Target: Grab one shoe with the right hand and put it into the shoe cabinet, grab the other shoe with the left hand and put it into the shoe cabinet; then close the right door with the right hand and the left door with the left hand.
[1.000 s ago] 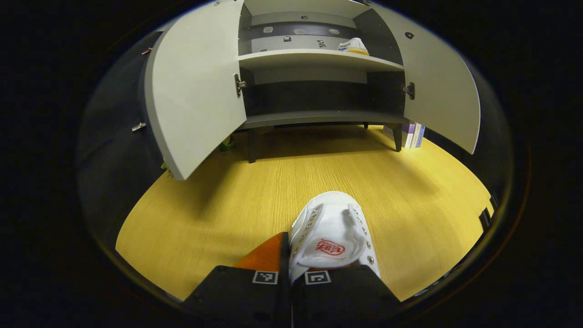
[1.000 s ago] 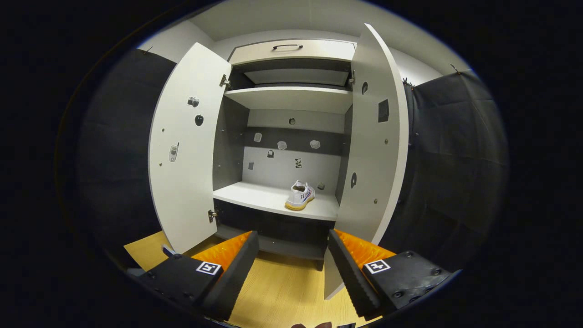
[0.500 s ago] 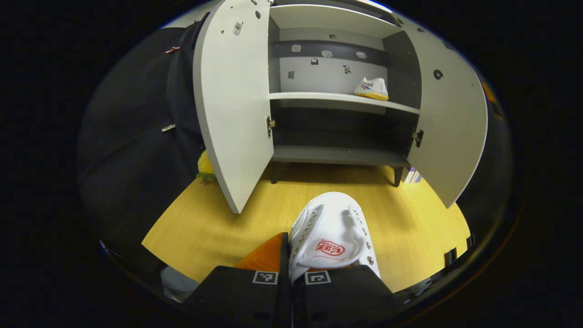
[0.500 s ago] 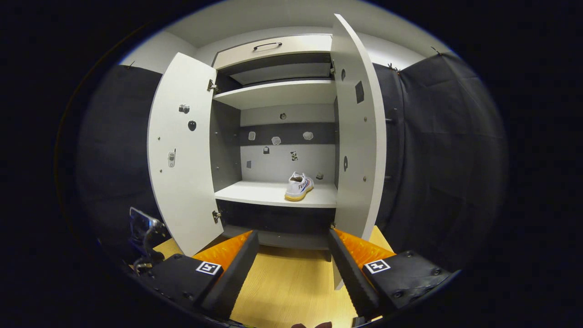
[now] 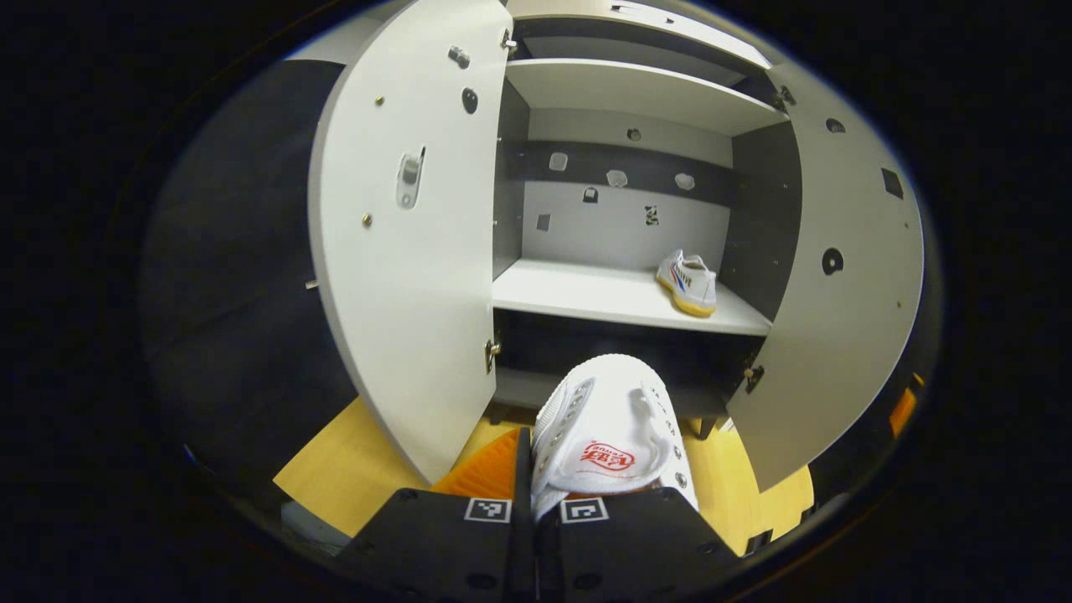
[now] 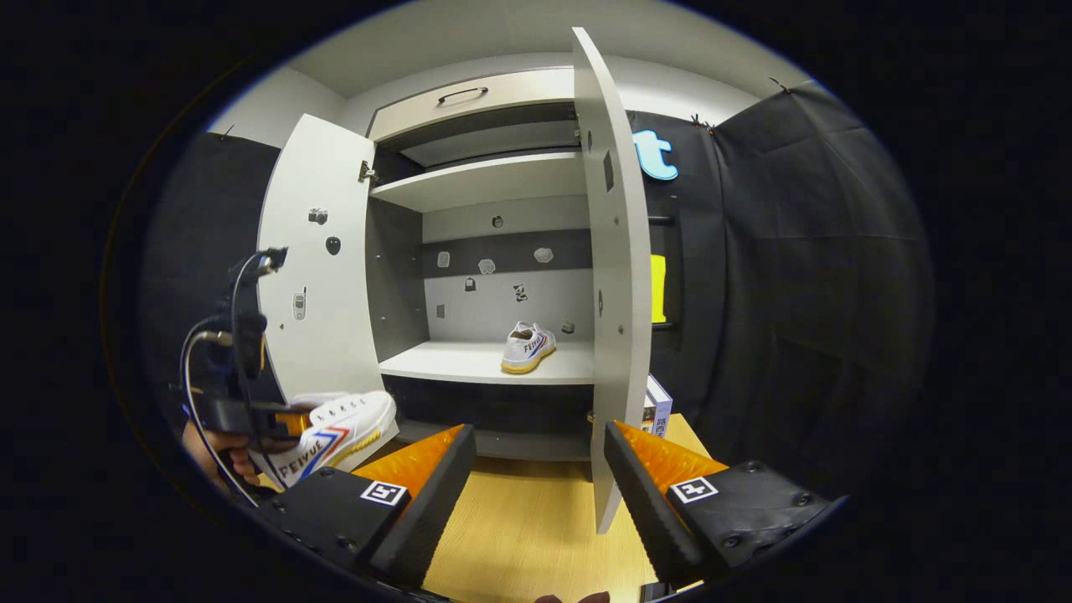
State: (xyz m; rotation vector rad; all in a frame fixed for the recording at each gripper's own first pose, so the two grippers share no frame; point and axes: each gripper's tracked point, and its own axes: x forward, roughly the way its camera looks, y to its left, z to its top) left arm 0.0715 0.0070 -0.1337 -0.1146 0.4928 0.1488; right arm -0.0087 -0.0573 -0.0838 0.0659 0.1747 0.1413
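My left gripper (image 5: 533, 501) is shut on the collar of a white canvas shoe (image 5: 609, 440), held in the air in front of the open shoe cabinet (image 5: 624, 297), toe toward it. The second white shoe (image 5: 688, 282) stands at the right end of the middle shelf. In the right gripper view that shelf shoe (image 6: 528, 347) lies straight ahead, and my right gripper (image 6: 540, 469) hangs open and empty, well back from the cabinet. At its left, the left gripper (image 6: 285, 421) carries the held shoe (image 6: 339, 431) below shelf height.
Both cabinet doors stand wide open: the left door (image 5: 410, 251) and the right door (image 5: 837, 276), the latter seen edge-on as the right door (image 6: 615, 293). A drawer (image 6: 469, 92) tops the cabinet. Boxes (image 6: 657, 406) stand beside its right leg on the wooden floor (image 6: 519, 528).
My left gripper has risen with the shoe and come closer to the cabinet, entering the right gripper view. The right gripper has drifted rightward, staying open.
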